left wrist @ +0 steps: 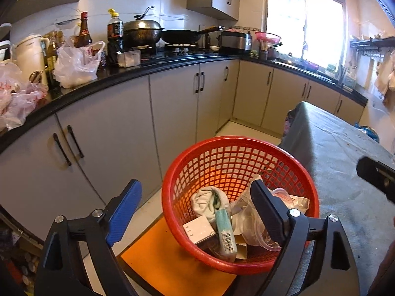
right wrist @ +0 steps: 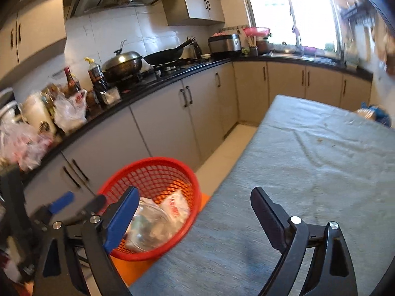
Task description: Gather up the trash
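A red mesh basket (left wrist: 229, 157) stands on an orange stool beside the cloth-covered table. It holds trash: a crumpled white tissue wad (left wrist: 209, 203), a green-and-white packet (left wrist: 226, 234), a small white box (left wrist: 198, 229) and clear plastic bags (left wrist: 249, 222). My left gripper (left wrist: 195, 212) is open and empty, just above the basket's near rim. My right gripper (right wrist: 195, 217) is open and empty, over the table's left edge, with the basket (right wrist: 153, 172) and its plastic bags (right wrist: 158, 219) to its left. The left gripper's blue finger (right wrist: 61, 202) shows at far left.
A grey cloth covers the table (right wrist: 308, 167), with a few crumbs on it. The black kitchen counter (left wrist: 138, 70) carries plastic bags, bottles, a wok and pans. Grey cabinets (left wrist: 172, 113) line the far side. The orange stool (left wrist: 167, 264) sits under the basket.
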Motion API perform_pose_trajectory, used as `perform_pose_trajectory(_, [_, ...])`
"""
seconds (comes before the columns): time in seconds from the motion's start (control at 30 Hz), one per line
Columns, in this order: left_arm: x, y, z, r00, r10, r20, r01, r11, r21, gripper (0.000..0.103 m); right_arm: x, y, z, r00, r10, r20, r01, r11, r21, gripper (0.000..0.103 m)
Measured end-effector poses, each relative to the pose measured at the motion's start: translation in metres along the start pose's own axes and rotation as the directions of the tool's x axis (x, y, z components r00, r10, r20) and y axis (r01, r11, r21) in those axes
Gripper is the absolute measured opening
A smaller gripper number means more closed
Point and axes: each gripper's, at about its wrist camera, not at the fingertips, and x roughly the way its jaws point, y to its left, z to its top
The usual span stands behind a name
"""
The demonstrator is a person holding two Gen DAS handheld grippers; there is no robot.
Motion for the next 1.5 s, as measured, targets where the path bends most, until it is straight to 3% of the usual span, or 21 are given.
perform_pose_trajectory(0.17, [-0.004,-0.003,-0.001,0.998,0.067,-0.022,-0.067,0.998,0.005,0.095,-0.007,0.002,-0.004,0.995,-0.100,0.023,0.101,0.993,-0.068,0.102])
perform_pose_trajectory(0.27, [-0.013,-0.004,-0.002,0.995,0.100,0.008,-0.100,0.995,0.011,0.097,-0.011,0.003,-0.007,0.990,-0.136,0.026,0.138,0.985,-0.101,0.103])
perform_pose_trajectory(0.57, [-0.039,-0.014,-0.010,0.988,0.145,0.060,-0.148,0.987,0.055,0.100,-0.030,-0.005,-0.018,0.982,-0.187,0.026,0.189,0.974,-0.125,0.103])
perform_pose_trajectory(0.7, [-0.050,-0.027,-0.017,0.971,0.225,0.077,-0.232,0.968,0.095,0.100,-0.044,-0.011,-0.025,0.977,-0.212,0.035,0.215,0.967,-0.136,0.103])
perform_pose_trajectory(0.93, [-0.074,-0.047,-0.034,0.973,0.202,0.113,-0.218,0.964,0.151,0.100,-0.079,-0.026,-0.042,0.966,-0.255,0.037,0.258,0.956,-0.136,0.103])
perform_pose_trajectory(1.17, [-0.107,-0.069,-0.054,0.981,0.134,0.140,-0.157,0.972,0.172,0.100,-0.123,-0.049,-0.080,0.953,-0.303,0.022,0.304,0.947,-0.107,0.103])
perform_pose_trajectory(1.33, [-0.124,-0.090,-0.074,0.989,0.053,0.137,-0.080,0.977,0.200,0.100,-0.160,-0.067,-0.106,0.920,-0.389,0.047,0.391,0.919,-0.055,0.103])
perform_pose_trajectory(1.5, [-0.129,-0.105,-0.088,0.990,0.037,0.133,-0.067,0.971,0.229,0.100,-0.181,-0.079,-0.112,0.911,-0.407,0.060,0.409,0.913,-0.015,0.103])
